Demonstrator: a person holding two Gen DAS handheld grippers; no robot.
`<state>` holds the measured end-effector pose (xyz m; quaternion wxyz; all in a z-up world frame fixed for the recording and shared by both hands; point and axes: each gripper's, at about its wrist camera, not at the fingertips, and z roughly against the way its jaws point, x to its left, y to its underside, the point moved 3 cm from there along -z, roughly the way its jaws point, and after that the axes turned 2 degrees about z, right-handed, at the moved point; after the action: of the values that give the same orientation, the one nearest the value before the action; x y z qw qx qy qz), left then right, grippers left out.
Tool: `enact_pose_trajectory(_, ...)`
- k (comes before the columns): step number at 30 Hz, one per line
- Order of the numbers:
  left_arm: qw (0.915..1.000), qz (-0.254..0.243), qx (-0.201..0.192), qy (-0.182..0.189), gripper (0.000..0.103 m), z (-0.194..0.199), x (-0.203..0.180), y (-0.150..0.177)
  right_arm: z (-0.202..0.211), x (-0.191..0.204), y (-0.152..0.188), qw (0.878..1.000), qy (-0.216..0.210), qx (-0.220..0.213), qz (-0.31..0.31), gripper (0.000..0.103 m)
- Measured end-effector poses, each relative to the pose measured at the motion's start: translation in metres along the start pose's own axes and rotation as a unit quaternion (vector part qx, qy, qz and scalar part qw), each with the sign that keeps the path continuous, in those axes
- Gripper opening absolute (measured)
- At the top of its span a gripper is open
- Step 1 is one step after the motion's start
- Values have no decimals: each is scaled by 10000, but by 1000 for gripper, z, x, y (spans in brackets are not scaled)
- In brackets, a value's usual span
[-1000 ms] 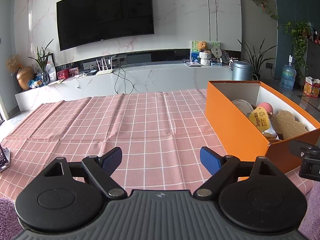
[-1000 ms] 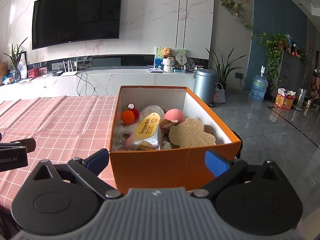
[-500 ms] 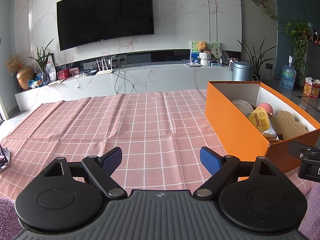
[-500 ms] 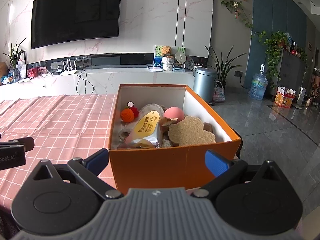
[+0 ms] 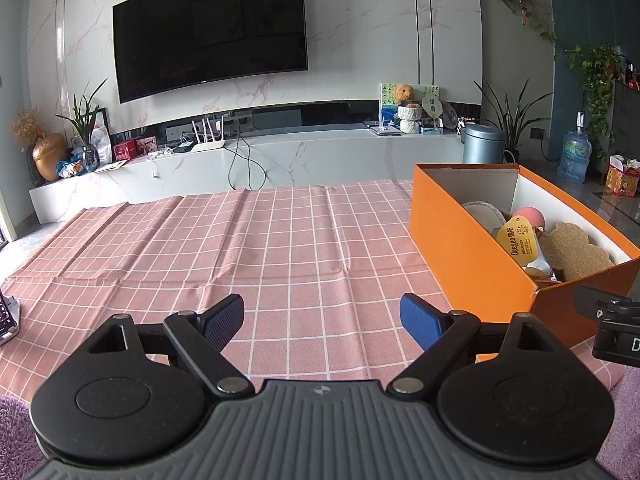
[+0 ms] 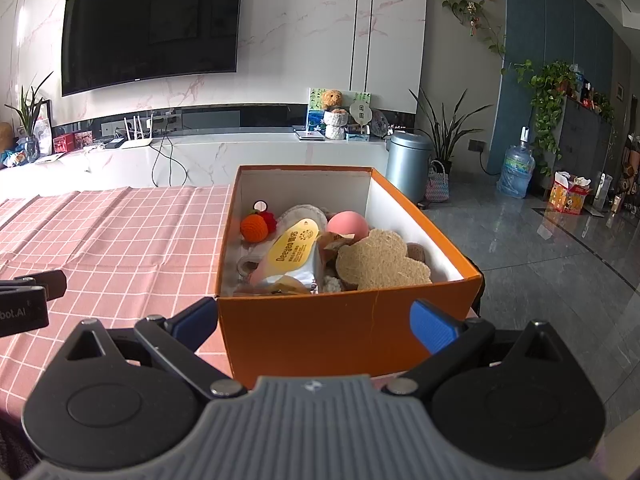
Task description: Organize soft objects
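An orange box (image 6: 344, 332) with white inner walls stands on the pink checked tablecloth (image 5: 240, 248). It holds soft things: a tan bear-shaped sponge (image 6: 382, 262), a pink ball (image 6: 347, 225), a yellow-labelled wipes pack (image 6: 294, 250), an orange and red knitted toy (image 6: 255, 227) and a grey-white pad (image 6: 298, 214). My right gripper (image 6: 316, 322) is open and empty, its fingers either side of the box's near wall. My left gripper (image 5: 322, 320) is open and empty over the cloth, left of the box (image 5: 472, 252).
A white marble TV console (image 5: 260, 160) with cables and ornaments runs behind the table. A grey bin (image 6: 408, 164), plants and a water bottle (image 6: 516, 170) stand on the tiled floor at right. A purple rug edge (image 5: 16, 436) shows below the table.
The right gripper has drifted slightly, so the box sits a little higher and nearer in its view. The left gripper has hardly moved.
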<state>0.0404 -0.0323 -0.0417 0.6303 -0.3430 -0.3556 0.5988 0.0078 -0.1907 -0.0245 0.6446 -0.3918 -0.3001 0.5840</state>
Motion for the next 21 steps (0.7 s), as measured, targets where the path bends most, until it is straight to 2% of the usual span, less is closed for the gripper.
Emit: enact_pose_trajectory(21, 10000, 6, -1, 2, 103, 0, 0, 0, -2, 0, 2, 10000, 9, 45, -20, 100)
